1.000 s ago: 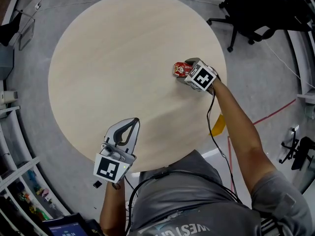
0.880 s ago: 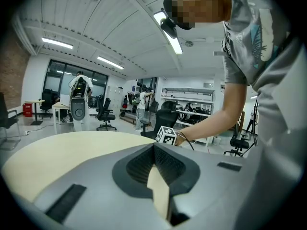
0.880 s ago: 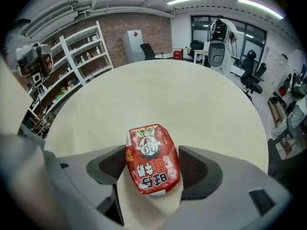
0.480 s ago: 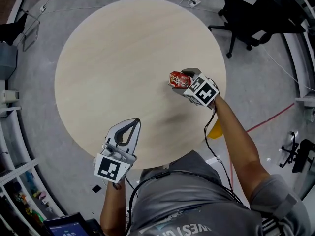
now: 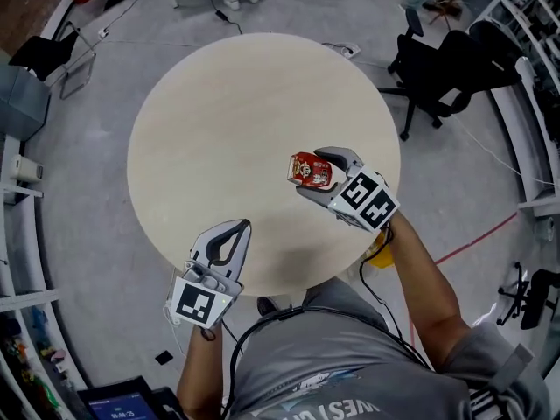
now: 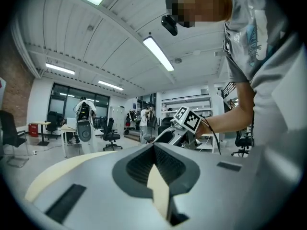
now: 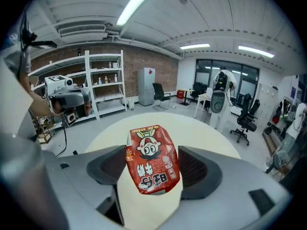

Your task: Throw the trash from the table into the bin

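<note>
Between the jaws of the right claw (image 5: 313,173): red snack packet (image 5: 310,170), pinched at its two side edges, jaws closed only as far as the packet's width. Long axis at right angles to the closing line, slightly tilted, printed face turned back toward the claw's camera (image 7: 152,158). Seemingly lifted clear of the round counter (image 5: 219,121), over its right part, with nothing else left on the surface.

Off to the left of that claw and nearer the body: left claw (image 5: 234,227), at the counter's near edge, pressed together on nothing (image 6: 154,150), tips pointing across the counter toward the right one.

No bin to be made out with certainty. Below and behind the right claw, past the counter's rim and partly hidden by the forearm: a yellow object (image 5: 381,250) on the floor, possibly the bin, though too little shows to tell. If so, the carry likely backward and downward from the right claw, clearly the nearer of the two.
</note>
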{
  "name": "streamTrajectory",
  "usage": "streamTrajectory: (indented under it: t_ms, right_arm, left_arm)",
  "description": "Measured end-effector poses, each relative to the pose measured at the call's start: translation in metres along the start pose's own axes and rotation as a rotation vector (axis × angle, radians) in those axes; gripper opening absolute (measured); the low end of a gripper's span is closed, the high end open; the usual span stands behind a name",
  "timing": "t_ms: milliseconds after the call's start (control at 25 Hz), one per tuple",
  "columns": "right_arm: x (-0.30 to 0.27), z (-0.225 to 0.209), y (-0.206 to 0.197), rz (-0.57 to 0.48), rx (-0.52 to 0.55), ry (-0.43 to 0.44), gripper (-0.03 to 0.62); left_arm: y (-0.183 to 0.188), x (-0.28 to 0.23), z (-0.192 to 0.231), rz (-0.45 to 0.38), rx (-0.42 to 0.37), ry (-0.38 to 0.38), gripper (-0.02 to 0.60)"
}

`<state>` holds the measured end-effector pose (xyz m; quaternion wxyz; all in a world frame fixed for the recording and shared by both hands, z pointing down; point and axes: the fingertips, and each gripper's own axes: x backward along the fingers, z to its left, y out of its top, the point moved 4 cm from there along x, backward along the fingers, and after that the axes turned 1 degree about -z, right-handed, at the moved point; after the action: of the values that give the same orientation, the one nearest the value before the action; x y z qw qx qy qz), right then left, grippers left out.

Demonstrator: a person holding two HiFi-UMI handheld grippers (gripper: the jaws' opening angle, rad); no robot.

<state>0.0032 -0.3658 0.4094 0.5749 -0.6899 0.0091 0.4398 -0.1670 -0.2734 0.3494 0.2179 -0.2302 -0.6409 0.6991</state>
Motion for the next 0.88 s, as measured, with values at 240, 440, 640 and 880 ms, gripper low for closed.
streamTrajectory:
  t_ms: [240,440,640,880]
  right_arm:
    - [0.053,0.091,0.075,-0.106,0.094,-0.016,0.348]
    - [0.080,0.178,0.124,-0.170,0.154,-0.041,0.350]
    - [0.102,0.243,0.153,-0.222,0.191,-0.076,0.348]
    - [0.150,0.307,0.150,-0.233,0.210,-0.126,0.348]
  left_arm:
    - [0.049,0.072,-0.019,-0.100,-0.085,0.016,0.043]
    - [0.082,0.146,-0.029,-0.169,-0.149,0.012,0.043]
    - [0.101,0.197,-0.035,-0.227,-0.185,-0.005,0.043]
    - [0.109,0.227,-0.075,-0.279,-0.192,-0.070,0.043]
